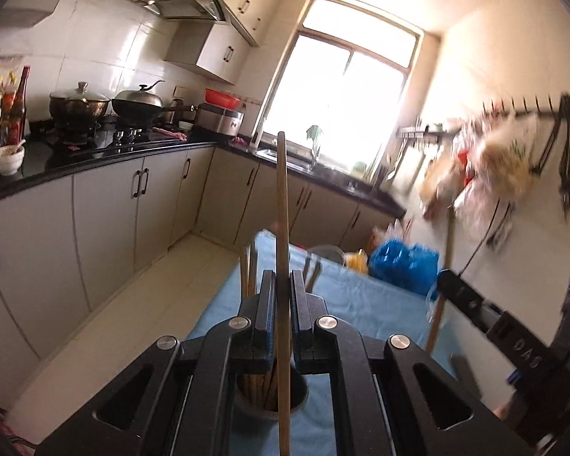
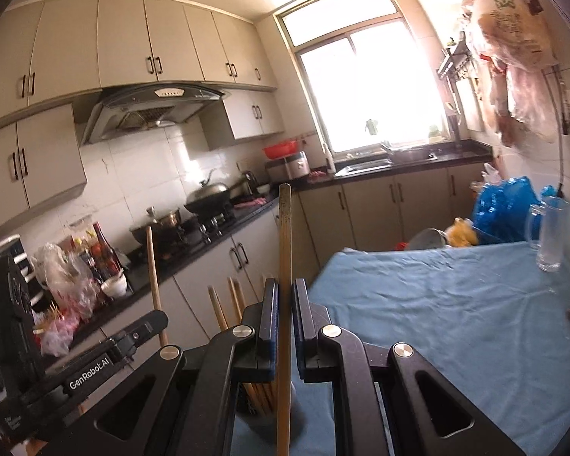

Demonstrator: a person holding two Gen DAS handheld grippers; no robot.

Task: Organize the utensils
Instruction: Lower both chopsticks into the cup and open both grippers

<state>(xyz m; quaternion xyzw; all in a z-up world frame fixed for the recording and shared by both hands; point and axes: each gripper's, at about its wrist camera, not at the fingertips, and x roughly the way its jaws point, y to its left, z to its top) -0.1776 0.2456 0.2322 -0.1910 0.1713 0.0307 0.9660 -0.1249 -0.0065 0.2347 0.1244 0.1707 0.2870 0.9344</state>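
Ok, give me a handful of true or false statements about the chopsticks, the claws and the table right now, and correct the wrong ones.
1. The left claw is shut on a single chopstick. True.
2. The right claw is open with nothing in it. False: it is shut on a chopstick of its own.
3. A cup holding more chopsticks sits below the left claw. True.
4. The table is covered with a red cloth. False: the cloth is blue.
5. A clear glass stands upright on the table. True.
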